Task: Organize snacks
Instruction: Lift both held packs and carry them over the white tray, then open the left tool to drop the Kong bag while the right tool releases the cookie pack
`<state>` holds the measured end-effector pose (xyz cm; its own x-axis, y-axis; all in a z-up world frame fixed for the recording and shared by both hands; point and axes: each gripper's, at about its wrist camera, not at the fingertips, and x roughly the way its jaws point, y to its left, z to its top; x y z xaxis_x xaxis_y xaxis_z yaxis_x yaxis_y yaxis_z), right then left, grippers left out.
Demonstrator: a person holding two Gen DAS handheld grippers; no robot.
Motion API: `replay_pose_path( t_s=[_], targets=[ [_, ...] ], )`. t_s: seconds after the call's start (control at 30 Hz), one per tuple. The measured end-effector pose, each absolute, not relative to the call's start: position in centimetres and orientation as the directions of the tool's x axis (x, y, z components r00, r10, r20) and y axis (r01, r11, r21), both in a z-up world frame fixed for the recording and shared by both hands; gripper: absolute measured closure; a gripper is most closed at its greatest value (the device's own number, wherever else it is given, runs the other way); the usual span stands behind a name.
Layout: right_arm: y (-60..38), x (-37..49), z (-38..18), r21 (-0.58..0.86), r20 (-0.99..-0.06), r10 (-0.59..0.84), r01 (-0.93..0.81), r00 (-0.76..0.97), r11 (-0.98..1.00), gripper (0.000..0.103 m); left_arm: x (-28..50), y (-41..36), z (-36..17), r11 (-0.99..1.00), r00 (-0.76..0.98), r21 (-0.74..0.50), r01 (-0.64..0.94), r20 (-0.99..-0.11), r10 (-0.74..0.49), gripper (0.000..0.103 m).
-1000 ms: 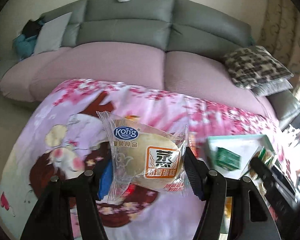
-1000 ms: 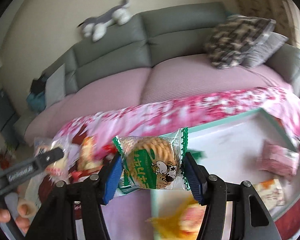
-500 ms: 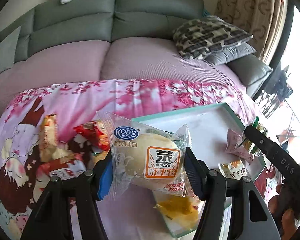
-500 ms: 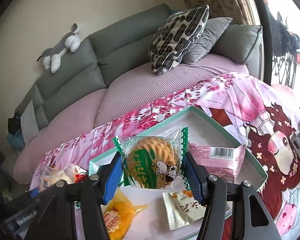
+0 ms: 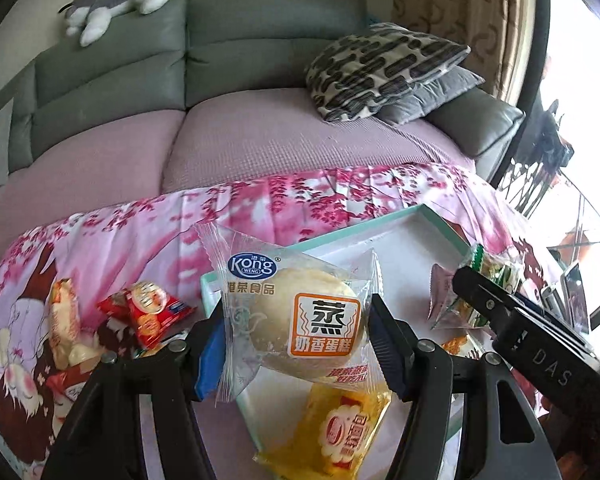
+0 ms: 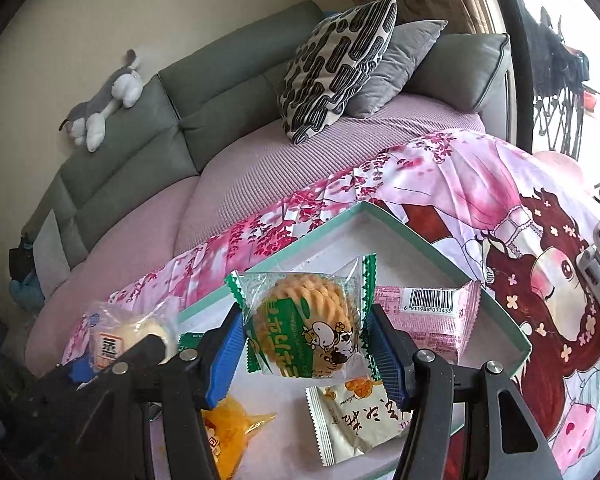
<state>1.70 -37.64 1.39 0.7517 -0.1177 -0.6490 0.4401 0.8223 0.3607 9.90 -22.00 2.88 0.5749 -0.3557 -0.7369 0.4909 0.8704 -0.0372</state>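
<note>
Left claw (image 5: 296, 344) grips a steamed cake packet (image 5: 296, 316) between its pads; right claw (image 6: 306, 350) grips a green-wrapped cookie packet (image 6: 306, 328). Both packets hang above the near part of the teal-rimmed tray (image 6: 428, 242) on the table's floral cloth (image 5: 140, 236). Judged best practice: lower each packet over bare tray floor, clear of the yellow packet (image 5: 336, 428) and pink packet (image 6: 428, 316), before releasing

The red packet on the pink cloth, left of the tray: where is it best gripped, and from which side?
Probably from above, across the puffed middle of the red packet. Its sealed ends point left and right in the left wrist view, so the jaws close on its long edges; the thin ends would fold.
</note>
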Motion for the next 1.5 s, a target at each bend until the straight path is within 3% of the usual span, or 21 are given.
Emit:
replay_pose_path(
  t_s=[0.53, 0.73, 1.03, 1.1, 1.17, 1.23, 1.5],
  targets=[
    [-37.5, 2.7, 0.6, 0.317, -0.689, -0.141, 0.47, 0.711, 0.823, 0.04, 10.8, -23.3, 0.6, 0.865, 0.565, -0.046, 0.499, -0.74, -0.365, 0.036],
    [-37.3, 2.6, 0.8, 0.3, -0.688, -0.152, 0.469, 0.709, 0.83, 0.039, 10.7, -22.9, 1.1, 0.876, 0.605, 0.027, 0.481, -0.734, -0.309, 0.022],
    [-36.9, 2.9, 0.6, 0.247, -0.712, -0.179, 0.481, 0.679, 0.841, 0.039, 11.5, -20.9, 1.4, 0.908, 0.589, 0.004, 0.419, -0.762, -0.268, 0.021],
    [-36.9, 2.9, 0.6, 0.245, -0.71, -0.178, 0.476, 0.681, 0.845, 0.033, 11.9, -20.4, 1.2, 0.921, 0.586, 0.012, 0.389, -0.775, -0.238, 0.019],
    [-36.7, 3.1, 0.7, 0.225, -0.708, -0.192, 0.474, 0.679, 0.851, 0.014, 12.2, -19.6, 1.0, 0.936, 0.588, 0.014, 0.352, -0.781, -0.21, 0.011],
    [-36.5, 3.2, 0.7, 0.203, -0.709, -0.204, 0.471, 0.676, 0.858, 0.003, 12.6, -18.7, 0.9, 0.953, 0.599, 0.017, 0.302, -0.782, -0.176, 0.006],
    [-35.9, 3.7, 0.3, 0.157, -0.722, -0.212, 0.454, 0.658, 0.877, 0.0, 13.1, -16.3, 0.8, 0.983, 0.624, 0.031, 0.183, -0.776, -0.091, 0.0]
  ],
)
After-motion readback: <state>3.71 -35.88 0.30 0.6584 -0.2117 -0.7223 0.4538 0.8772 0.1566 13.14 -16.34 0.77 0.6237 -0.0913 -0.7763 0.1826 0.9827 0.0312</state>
